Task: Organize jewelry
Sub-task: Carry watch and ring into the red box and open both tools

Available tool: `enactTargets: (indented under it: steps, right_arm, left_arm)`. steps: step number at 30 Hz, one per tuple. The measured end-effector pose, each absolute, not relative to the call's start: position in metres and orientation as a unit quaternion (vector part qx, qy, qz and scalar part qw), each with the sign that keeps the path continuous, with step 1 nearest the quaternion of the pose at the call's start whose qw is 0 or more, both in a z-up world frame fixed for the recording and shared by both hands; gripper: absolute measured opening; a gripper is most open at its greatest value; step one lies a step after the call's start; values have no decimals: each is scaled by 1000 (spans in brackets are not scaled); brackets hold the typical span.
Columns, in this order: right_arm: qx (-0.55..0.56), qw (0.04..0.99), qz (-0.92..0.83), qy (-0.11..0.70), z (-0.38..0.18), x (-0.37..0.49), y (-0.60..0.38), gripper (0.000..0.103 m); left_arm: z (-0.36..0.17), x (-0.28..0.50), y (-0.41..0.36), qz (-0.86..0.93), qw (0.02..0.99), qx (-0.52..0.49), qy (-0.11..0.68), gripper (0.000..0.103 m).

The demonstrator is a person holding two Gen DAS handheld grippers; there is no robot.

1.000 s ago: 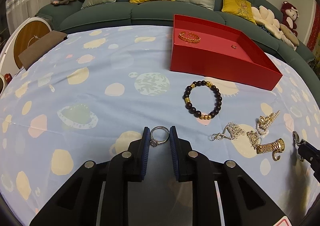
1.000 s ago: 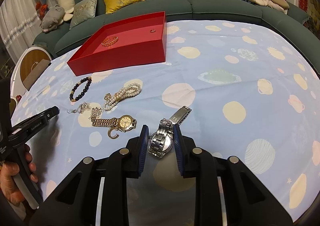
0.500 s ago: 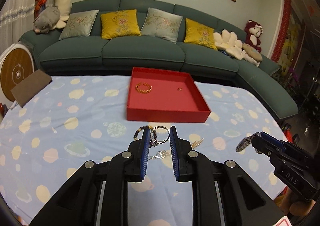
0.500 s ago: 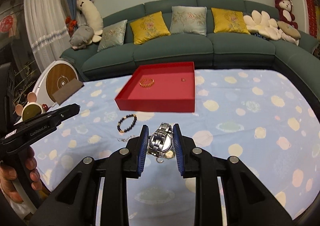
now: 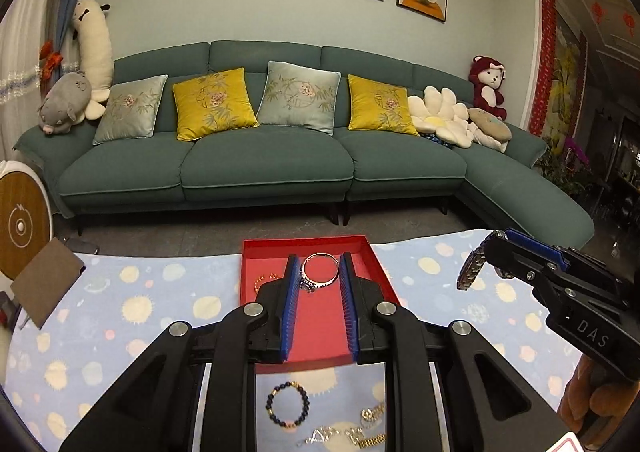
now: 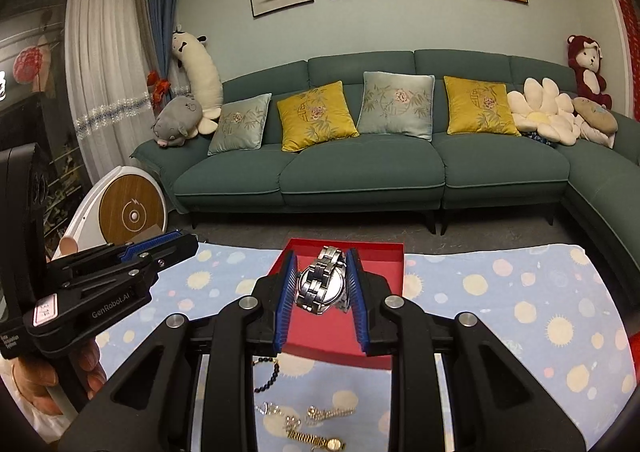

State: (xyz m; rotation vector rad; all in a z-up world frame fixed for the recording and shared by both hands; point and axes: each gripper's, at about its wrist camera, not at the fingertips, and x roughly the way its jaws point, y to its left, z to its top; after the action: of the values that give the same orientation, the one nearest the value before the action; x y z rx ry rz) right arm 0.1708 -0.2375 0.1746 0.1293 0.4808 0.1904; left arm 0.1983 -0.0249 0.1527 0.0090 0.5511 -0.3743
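Behind: teal sofa (image 5: 264, 168) with cushions, plush toys at both ends. On the spotted tablecloth (image 5: 132, 304), red tray (image 5: 372, 264) at centre, holding a gold bracelet (image 5: 266, 279) at its left side. Near edge of cloth: beaded bracelet (image 5: 288, 404), then chains and a gold watch (image 6: 320, 440) lying loose, well clear of the tray.

Left gripper (image 5: 320, 284) closed onto a silver ring (image 5: 319, 270), hoop facing the camera, stone setting low-left, held over the tray.

Right gripper (image 6: 322, 280) clamped on a silver watch (image 6: 322, 284), band running near to far, likewise over the tray, probably not touching it.
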Motion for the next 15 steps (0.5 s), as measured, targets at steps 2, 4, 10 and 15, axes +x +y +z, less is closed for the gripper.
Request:
enactTargets:
  steps: [2, 4, 10, 15]
  right_arm:
    - [74, 961, 91, 250, 162, 202, -242, 24]
    - [83, 954, 91, 272, 144, 232, -243, 24]
    - [87, 934, 89, 334, 77, 294, -240, 24]
    - [78, 923, 78, 369, 34, 324, -237, 24]
  left_arm:
    - [140, 223, -29, -175, 943, 5, 283, 17]
    - [122, 249, -34, -174, 936, -6, 306, 17]
    - [55, 305, -44, -142, 922, 5, 359, 17]
    - [11, 329, -45, -130, 913, 18, 387, 17]
